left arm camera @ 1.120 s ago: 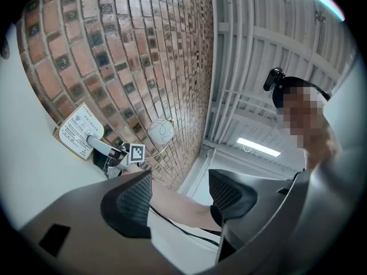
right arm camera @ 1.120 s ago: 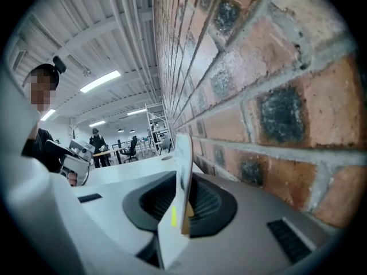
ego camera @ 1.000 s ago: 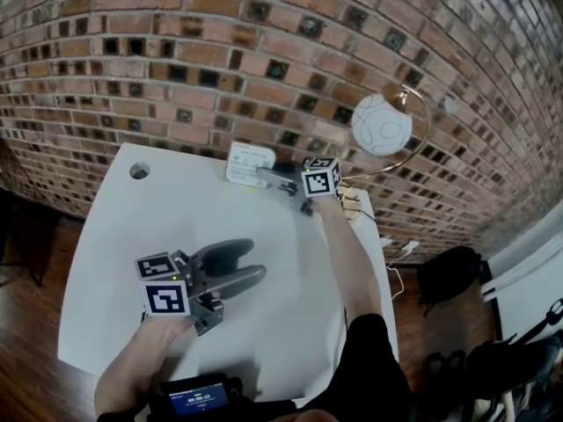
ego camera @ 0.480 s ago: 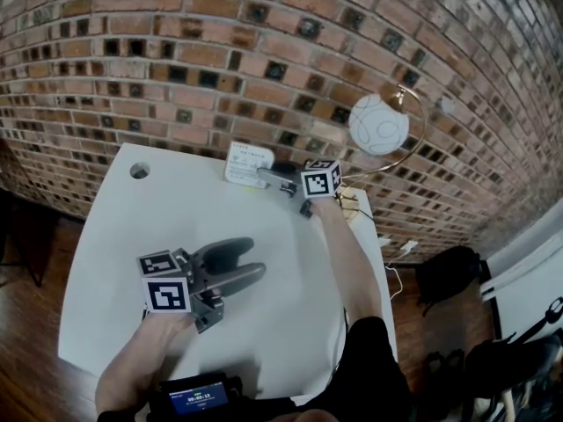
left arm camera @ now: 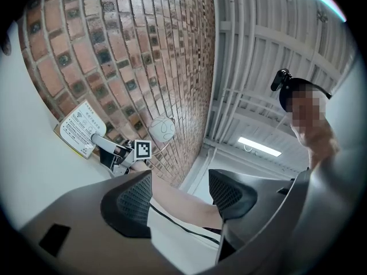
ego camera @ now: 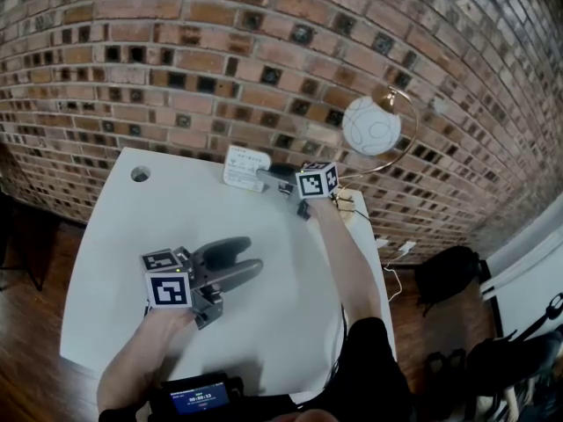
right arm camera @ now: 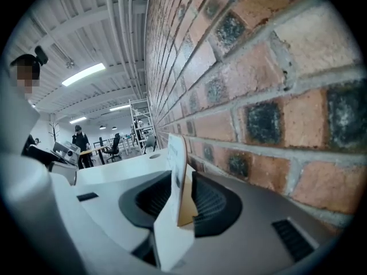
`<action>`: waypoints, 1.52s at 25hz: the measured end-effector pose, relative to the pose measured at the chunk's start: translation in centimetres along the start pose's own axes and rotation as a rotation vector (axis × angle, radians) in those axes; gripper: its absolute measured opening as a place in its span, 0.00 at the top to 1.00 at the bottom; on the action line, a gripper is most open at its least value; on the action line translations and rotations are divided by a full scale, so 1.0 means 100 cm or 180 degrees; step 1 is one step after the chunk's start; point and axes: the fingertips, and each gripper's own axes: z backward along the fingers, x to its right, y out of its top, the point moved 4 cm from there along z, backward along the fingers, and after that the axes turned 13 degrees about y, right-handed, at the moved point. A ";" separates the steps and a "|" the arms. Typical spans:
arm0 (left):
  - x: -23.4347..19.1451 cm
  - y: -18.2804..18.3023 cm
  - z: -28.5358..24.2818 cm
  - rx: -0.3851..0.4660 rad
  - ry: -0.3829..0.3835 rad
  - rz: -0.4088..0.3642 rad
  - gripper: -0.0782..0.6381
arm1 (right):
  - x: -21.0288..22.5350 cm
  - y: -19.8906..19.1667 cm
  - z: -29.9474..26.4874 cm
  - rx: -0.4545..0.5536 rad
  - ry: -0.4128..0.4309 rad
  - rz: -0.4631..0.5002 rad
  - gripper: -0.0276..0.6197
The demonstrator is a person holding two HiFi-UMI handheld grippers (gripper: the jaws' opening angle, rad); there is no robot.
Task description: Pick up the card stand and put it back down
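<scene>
White table against a brick wall: the card stand is down again at the far edge.

On the white table (ego camera: 114,262), nearest the person, the left gripper (ego camera: 255,255) rests idle with its jaws well apart and nothing between them; it appears parked out of the way, since this job needs only one tool. Farther off, the right gripper (ego camera: 263,177) reaches to the table's back edge. Its jaws have just been opening and now stand about half apart, with the card stand (ego camera: 245,166) upright between the pads but seemingly no longer pinched. That looks like the release after setting it down just in front of the brick wall (ego camera: 220,60). A globe lamp (ego camera: 370,125) hangs beyond, to the right.
</scene>
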 end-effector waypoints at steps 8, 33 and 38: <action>0.002 -0.003 -0.002 -0.0035 -0.0011 -0.0013 0.47 | -0.005 -0.002 0.009 -0.0055 -0.0151 0.0009 0.74; 0.047 0.033 0.010 0.0153 0.0120 -0.0365 0.47 | -0.259 0.048 0.065 0.1101 0.0357 0.0052 0.81; 0.077 0.019 0.013 0.0051 0.0077 -0.0419 0.47 | -0.297 0.042 0.065 0.1140 0.0457 -0.0021 0.81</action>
